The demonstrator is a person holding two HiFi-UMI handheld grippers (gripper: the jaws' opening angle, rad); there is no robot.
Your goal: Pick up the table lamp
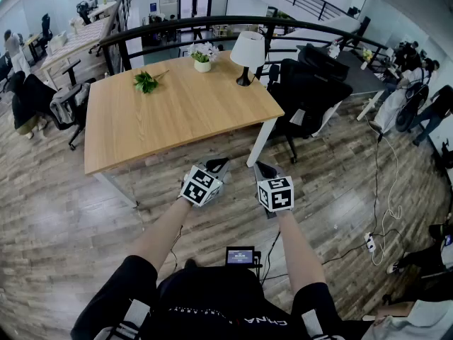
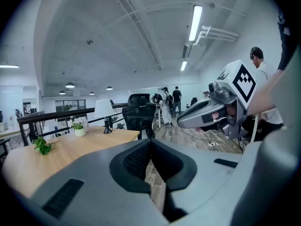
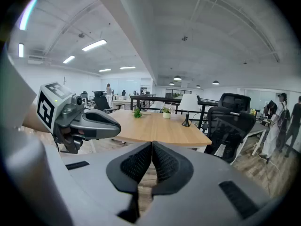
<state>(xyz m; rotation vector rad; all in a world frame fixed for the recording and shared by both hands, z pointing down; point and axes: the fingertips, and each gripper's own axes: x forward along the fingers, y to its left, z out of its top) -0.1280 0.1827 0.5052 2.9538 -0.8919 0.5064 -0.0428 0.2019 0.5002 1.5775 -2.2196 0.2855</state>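
A table lamp (image 1: 247, 54) with a white shade and a dark base stands upright at the far right corner of the wooden table (image 1: 177, 115). It also shows small in the left gripper view as the lamp (image 2: 104, 113) and in the right gripper view as the lamp (image 3: 188, 106). My left gripper (image 1: 220, 165) and right gripper (image 1: 262, 169) hang side by side over the floor, short of the table's near edge, well away from the lamp. Both have their jaws pressed together with nothing between them, as the left gripper (image 2: 151, 143) and right gripper (image 3: 152, 146) show in their own views.
A green sprig (image 1: 146, 82) and a small potted plant (image 1: 202, 58) lie on the table's far half. Black office chairs (image 1: 306, 94) stand right of the table beside the lamp. Cables and a power strip (image 1: 369, 242) lie on the wood floor at right. People stand at the far right.
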